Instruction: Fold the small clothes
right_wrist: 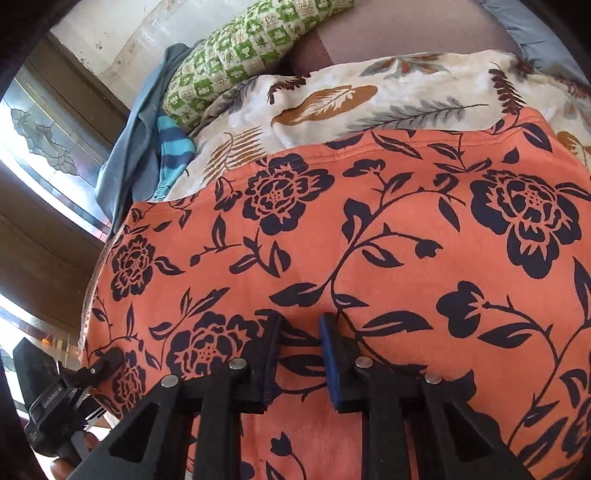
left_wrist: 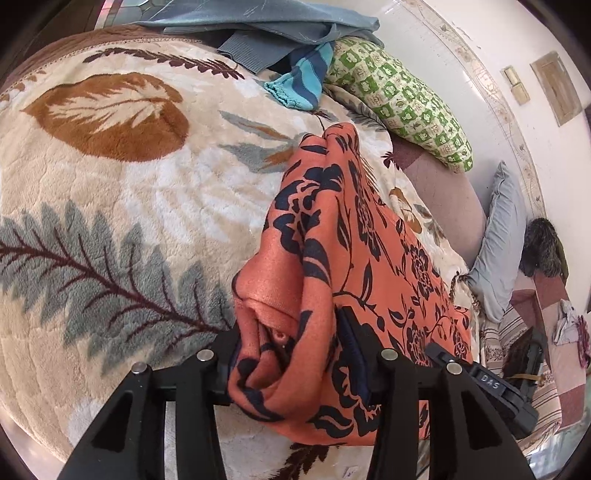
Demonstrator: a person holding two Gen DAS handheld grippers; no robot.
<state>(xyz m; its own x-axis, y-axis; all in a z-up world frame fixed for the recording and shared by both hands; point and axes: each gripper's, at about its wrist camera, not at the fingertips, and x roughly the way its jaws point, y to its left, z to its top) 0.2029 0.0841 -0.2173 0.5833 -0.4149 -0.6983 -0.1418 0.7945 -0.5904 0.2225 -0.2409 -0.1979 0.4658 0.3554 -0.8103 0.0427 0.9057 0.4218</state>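
An orange garment with dark navy flowers [left_wrist: 343,258] lies on a cream leaf-patterned blanket [left_wrist: 110,206]. In the left wrist view my left gripper [left_wrist: 291,350] is shut on a bunched edge of it, with cloth filling the gap between the fingers. In the right wrist view the same garment [right_wrist: 369,240] spreads flat and wide. My right gripper [right_wrist: 299,354] sits on its near part with the two fingers a small gap apart and cloth between them. The other gripper shows at the lower left [right_wrist: 74,384], at the garment's corner.
A pile of grey-blue clothes [left_wrist: 266,26] and a blue striped piece [left_wrist: 303,85] lie at the blanket's far side, beside a green patterned pillow [left_wrist: 402,103]. A grey pillow [left_wrist: 502,240] lies at the right. A window [right_wrist: 40,147] stands at the left.
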